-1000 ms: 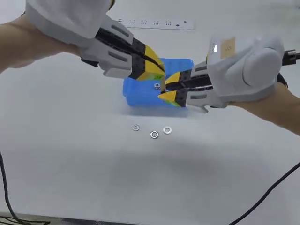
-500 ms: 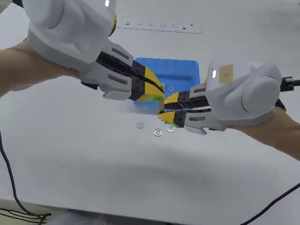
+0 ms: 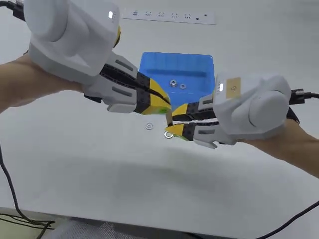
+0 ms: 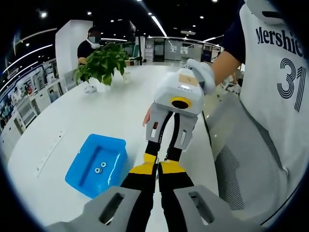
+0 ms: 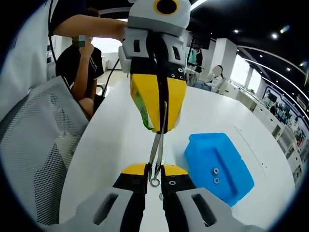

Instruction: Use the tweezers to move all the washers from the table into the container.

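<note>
Left claw [image 5: 159, 123]: closed on the upper end of the tweezers [image 5: 158, 145]; jaws together, w/ the tweezers' legs running out from btwn the yellow tips and pointing down at the tabletop [image 3: 99, 164]. Right claw [image 5: 154, 171]: faces the left claw tip to tip; jaws drawn in narrow against the tweezers' legs near their points, one jaw on each side. Washer no. 1 [image 5: 155, 182]: lies flat on the tabletop right at the tweezers' points, btwn the right claw's yellow tips; whether the points actually pinch it cannot be told. Washer no. 2 [image 3: 149, 126]: flat on the tabletop, just beside the claw tips on the left-claw side, apart from washer no. 1, touched by nothing. Container [image 3: 154, 64]: blue rectangular tray, open top, standing upright on the tabletop beyond both claws, near but not touching them. Contents: two washers [image 3: 173, 83] lying flat side by side on its floor, approx. mid-tray. Both claws hang low over the tabletop, in front of the container's near wall. Other items: a white power strip [image 3: 169, 16] along the far edge of the tabletop; a black cable [image 3: 7, 189] at the near left edge.
</note>
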{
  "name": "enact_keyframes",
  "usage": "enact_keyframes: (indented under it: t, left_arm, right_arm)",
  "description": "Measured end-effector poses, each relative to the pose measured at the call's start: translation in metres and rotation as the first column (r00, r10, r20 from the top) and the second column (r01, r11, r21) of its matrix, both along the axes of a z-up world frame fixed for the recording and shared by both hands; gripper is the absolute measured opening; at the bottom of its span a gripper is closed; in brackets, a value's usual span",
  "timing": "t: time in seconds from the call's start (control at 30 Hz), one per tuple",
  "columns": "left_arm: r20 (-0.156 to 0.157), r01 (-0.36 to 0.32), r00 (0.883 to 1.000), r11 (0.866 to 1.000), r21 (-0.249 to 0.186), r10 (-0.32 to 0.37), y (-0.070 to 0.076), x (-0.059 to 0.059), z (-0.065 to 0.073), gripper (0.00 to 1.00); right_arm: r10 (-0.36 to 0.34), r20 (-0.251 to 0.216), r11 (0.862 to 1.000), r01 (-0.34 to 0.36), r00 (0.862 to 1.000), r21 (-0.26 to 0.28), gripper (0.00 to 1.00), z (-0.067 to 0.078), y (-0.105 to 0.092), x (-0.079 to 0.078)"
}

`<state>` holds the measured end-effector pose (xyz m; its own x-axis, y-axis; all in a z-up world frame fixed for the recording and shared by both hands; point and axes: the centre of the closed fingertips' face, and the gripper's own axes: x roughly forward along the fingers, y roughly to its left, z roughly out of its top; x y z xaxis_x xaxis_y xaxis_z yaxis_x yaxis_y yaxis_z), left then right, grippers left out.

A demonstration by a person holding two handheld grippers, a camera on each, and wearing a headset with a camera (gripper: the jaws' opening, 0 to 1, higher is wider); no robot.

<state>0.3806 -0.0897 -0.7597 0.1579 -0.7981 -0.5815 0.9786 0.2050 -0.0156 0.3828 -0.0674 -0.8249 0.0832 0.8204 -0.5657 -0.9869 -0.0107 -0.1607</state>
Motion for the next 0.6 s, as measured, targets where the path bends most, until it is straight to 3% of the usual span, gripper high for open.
enact_keyframes:
  t: [0.6]
  left_arm:
    - [0.0, -0.003, 1.0, 1.0, 0.029, 0.003, 0.003, 0.004, -0.018, 0.06]
  right_arm:
    - [-0.001, -0.025, 1.0, 0.001, 1.0, -0.01, 0.12, -0.018, 0.005, 0.003]
